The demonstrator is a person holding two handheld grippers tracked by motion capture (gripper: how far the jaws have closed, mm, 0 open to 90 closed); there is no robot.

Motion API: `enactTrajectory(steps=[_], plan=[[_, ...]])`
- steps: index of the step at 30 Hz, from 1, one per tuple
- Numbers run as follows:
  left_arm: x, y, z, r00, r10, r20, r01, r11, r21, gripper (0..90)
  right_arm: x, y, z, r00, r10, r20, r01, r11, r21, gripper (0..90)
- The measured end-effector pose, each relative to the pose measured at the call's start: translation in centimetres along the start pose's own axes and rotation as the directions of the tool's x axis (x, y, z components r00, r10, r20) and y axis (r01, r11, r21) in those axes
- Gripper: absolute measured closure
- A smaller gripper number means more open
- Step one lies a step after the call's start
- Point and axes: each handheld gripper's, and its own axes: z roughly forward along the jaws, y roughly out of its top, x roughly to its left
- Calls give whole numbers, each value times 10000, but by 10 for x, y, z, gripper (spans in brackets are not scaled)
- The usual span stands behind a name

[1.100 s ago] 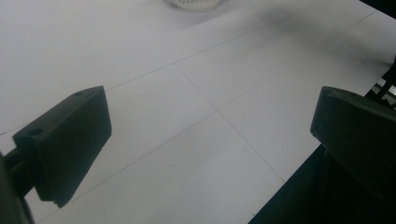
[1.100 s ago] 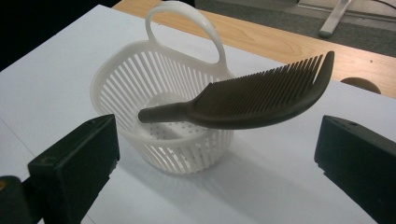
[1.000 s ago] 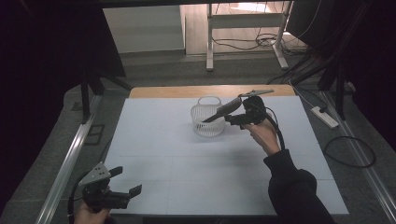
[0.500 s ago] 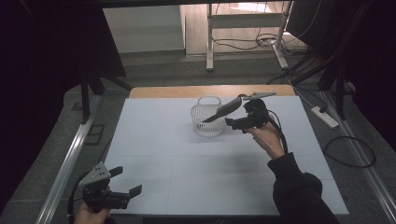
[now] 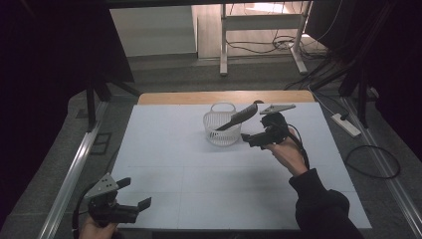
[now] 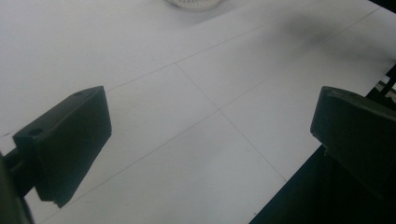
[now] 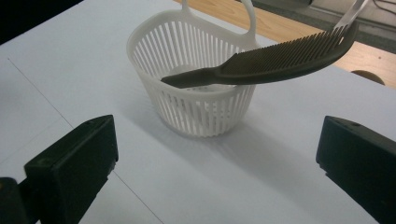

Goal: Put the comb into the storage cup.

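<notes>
At the near left corner of the white table (image 5: pixel 164 149), the left gripper (image 5: pixel 130 194) is held low by a hand at the table's edge, and its jaws are seen spread wide apart with nothing between them. In the left gripper view, bare white tabletop marked with thin lines is seen between the two black jaws, and the base of the basket is glimpsed at the far top edge.

Toward the far middle of the table, a small white basket (image 5: pixel 221 133) is stood upright. It is made of plastic, with walls of thin vertical slats, an oval rim and a looped handle rising from its far side. A dark comb (image 5: pixel 238 117) is laid slantwise in it: the narrow handle end is dipped inside the basket, the shaft is rested on the right rim, and the broad toothed part is projected out and upward to the right. Fine, closely set teeth are shown along its lower edge in the right gripper view (image 7: pixel 275 58).

Just right of the basket, the right gripper (image 5: pixel 254 137) is held above the table with its jaws wide apart and empty, pointed toward the basket and not touching it or the comb.
</notes>
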Motion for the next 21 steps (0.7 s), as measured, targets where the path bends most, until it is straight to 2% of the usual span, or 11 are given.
enactTrajectory(steps=[10,14,21], plan=[[1,-1,-2,9997,-3,-228,2,10000,-74,0,8,-7,-4,9995,-138,-285,142,9998,125,0],[1,-2,-3,9998,-24,-212,23,10000,-87,0,10,-10,-4,9982,-7,-600,16,9999,147,0],[1,-2,-3,9998,-28,-208,26,10000,-82,0,16,-13,-8,9967,-54,-810,66,9999,139,0]])
